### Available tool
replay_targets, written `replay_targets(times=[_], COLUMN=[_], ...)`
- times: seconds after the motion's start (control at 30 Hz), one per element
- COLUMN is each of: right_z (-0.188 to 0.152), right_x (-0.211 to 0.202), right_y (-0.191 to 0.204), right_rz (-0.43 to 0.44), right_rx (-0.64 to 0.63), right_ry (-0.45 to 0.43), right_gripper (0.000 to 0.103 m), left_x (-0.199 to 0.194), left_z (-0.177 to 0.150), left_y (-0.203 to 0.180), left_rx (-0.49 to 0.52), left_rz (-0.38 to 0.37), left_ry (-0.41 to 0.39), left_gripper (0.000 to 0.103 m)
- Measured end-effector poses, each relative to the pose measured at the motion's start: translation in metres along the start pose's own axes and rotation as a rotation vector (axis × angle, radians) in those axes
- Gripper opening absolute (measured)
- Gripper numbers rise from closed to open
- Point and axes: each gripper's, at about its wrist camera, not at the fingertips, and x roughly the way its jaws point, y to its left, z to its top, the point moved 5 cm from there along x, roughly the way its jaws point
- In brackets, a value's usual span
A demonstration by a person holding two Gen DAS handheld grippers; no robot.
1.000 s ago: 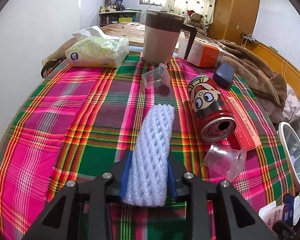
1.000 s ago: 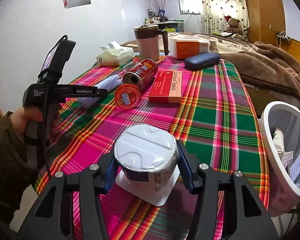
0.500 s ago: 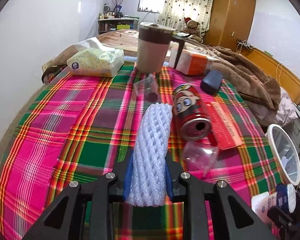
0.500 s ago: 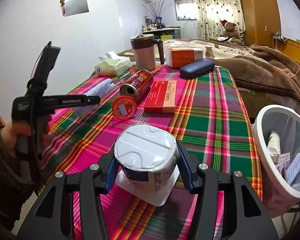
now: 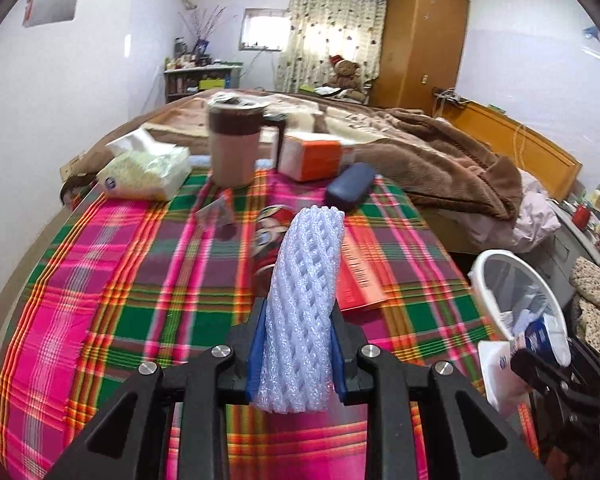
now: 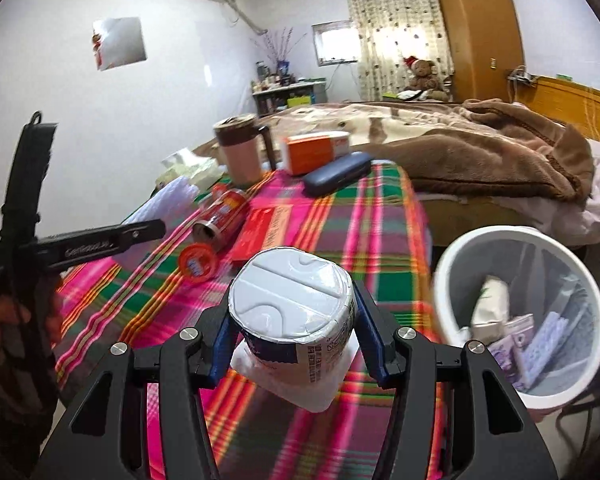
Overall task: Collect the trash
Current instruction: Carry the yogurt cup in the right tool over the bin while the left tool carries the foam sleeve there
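Beside the bin (image 6: 452,280), which stands off the table's right edge with paper and wrappers in it, we hold our right gripper (image 6: 292,332) closed on a cup (image 6: 292,300), its white foil lid facing the camera and small print on its side too blurred to read. Our left gripper (image 5: 296,352) is clamped on a foam net (image 5: 304,304), a white mesh sleeve that sticks forward over the plaid cloth (image 5: 120,280). From the right wrist view we read "GenRobot.AI" along the left tool's arm, though blur softens it. Left of the bin on the cloth lie a red box (image 6: 266,230) with lettering we cannot make out, a red can (image 6: 222,216) on its side with its open end toward us, and a round red lid (image 6: 198,266) just before it. Farther from the bin stand a mug (image 6: 242,152), an orange box (image 6: 314,152), a dark case (image 6: 336,174) and a tissue pack (image 5: 144,170). In the left wrist view the net hides most of the can, which shows a cartoon face, and a clear cup (image 5: 216,212) lies near the mug. A brown blanket (image 6: 500,152) covers the bed behind the bin.
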Motion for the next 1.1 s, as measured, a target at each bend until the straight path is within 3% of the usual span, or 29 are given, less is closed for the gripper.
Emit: replay_targets(times=[0.37, 0.67, 1.1], right_z=[0.010, 0.015, 0.007], right_x=[-0.027, -0.037, -0.041], right_y=[-0.067, -0.116, -0.173], right_rz=[-0.112, -0.220, -0.330], right_rx=[0.076, 0.118, 0.173], right_ry=[-0.041, -0.055, -0.016], right_gripper=[0.054, 0.054, 0.054], left_x=[-0.004, 0.012, 0.033], left_z=[0.005, 0.001, -0.013], left_y=[-0.091, -0.168, -0.251], left_rx=[0.092, 0.172, 0.271], left_rz=[-0.114, -0.217, -0.308], left_ry=[-0.015, 0.016, 0.058], left_gripper=[0.028, 0.028, 0.028])
